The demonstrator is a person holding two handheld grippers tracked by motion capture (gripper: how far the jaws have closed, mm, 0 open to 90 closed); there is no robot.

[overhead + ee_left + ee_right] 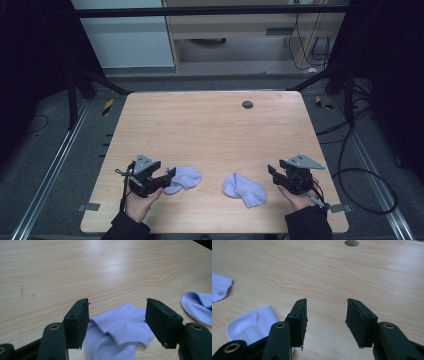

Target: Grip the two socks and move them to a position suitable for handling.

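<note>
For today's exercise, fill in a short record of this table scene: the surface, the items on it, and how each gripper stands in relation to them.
surface: wooden table with a small round grey hole near its far edge
items: two pale lilac socks, apart from each other
left sock: crumpled, lying flat, just ahead of the left gripper
right sock: lying flat, to the inner side of the right gripper
left gripper: jaws open, sock between and below them, not clamped
right gripper: jaws open over bare wood, holding nothing
</note>
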